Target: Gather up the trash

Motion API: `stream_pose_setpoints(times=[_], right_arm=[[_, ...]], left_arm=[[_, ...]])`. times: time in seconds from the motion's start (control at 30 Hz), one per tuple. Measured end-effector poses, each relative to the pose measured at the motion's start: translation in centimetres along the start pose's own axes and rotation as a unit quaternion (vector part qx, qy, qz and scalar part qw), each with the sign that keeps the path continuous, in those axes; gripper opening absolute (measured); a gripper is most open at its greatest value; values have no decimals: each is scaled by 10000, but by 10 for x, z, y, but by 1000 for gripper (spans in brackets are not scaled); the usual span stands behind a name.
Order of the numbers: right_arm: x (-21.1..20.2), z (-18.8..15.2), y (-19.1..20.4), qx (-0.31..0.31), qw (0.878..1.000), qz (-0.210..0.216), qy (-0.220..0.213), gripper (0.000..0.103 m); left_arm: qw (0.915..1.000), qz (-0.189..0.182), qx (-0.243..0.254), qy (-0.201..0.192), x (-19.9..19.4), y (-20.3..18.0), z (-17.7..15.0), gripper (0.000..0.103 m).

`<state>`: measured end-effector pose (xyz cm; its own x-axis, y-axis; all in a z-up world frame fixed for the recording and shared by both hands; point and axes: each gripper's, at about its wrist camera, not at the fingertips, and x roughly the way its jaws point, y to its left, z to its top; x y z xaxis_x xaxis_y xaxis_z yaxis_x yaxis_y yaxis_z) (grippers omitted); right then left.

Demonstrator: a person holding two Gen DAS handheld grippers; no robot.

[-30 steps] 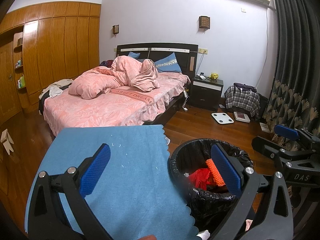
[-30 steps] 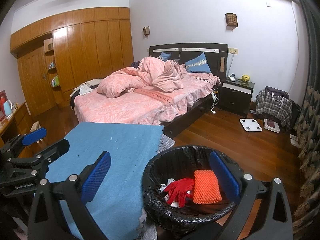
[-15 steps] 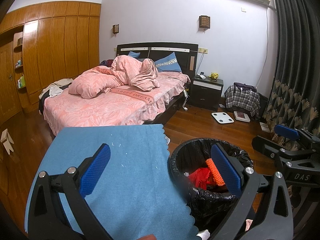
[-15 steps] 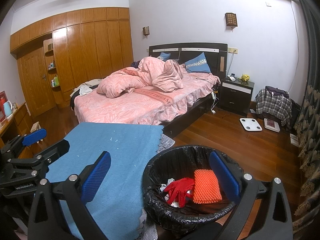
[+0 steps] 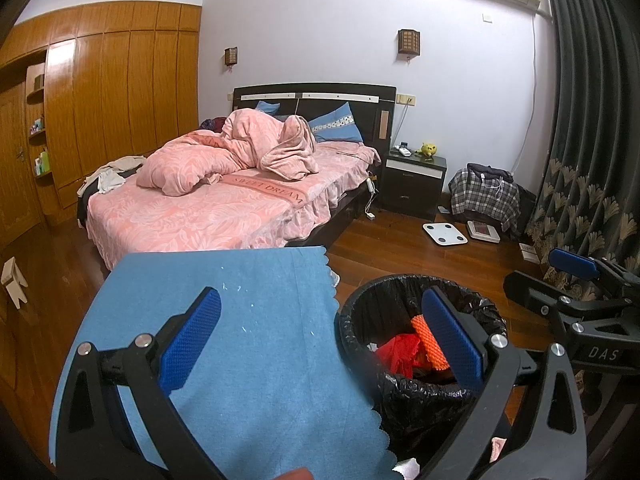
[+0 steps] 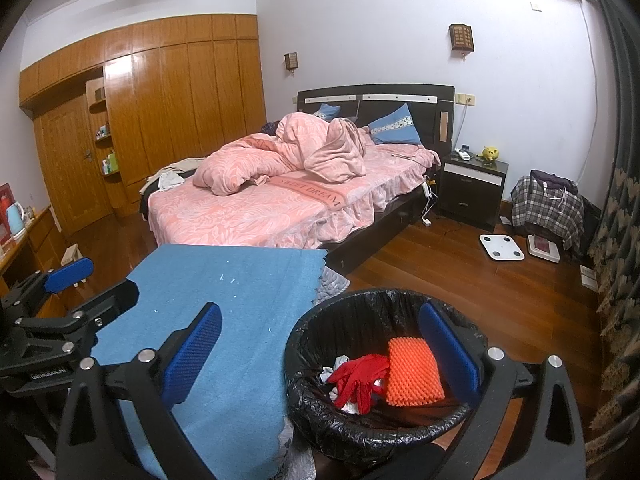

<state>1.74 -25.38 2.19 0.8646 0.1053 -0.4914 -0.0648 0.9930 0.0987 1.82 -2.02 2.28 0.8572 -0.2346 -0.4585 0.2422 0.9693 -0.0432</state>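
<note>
A black-lined trash bin (image 6: pixel 360 436) stands right of a table covered by a blue cloth (image 6: pixel 224 304). Inside lie an orange textured pad (image 6: pixel 414 372), a red glove (image 6: pixel 360 376) and white scraps. The bin also shows in the left wrist view (image 5: pixel 400 396), with the orange pad (image 5: pixel 426 344) and the red glove (image 5: pixel 400 354). My left gripper (image 5: pixel 320 344) is open and empty over the blue cloth (image 5: pixel 248 344) and the bin's left rim. My right gripper (image 6: pixel 320 356) is open and empty over the bin. Small white specks (image 6: pixel 226 279) lie on the cloth.
A bed with pink bedding (image 6: pixel 280 200) stands behind the table. A dark nightstand (image 6: pixel 472 188), a white scale (image 6: pixel 502 247) and a plaid-covered pile (image 6: pixel 548 208) are at the right. Wooden wardrobes (image 6: pixel 160 120) line the left wall. Dark curtains (image 5: pixel 592 120) hang at far right.
</note>
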Motion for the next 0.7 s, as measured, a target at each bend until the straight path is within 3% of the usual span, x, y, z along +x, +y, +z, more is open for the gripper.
stream_pose_setpoints(times=[0.7], right_arm=[[-1,2,0,-3,10000,4,10,97]], left_arm=[[10000,-20,-6,73,-1,0,-10,98]])
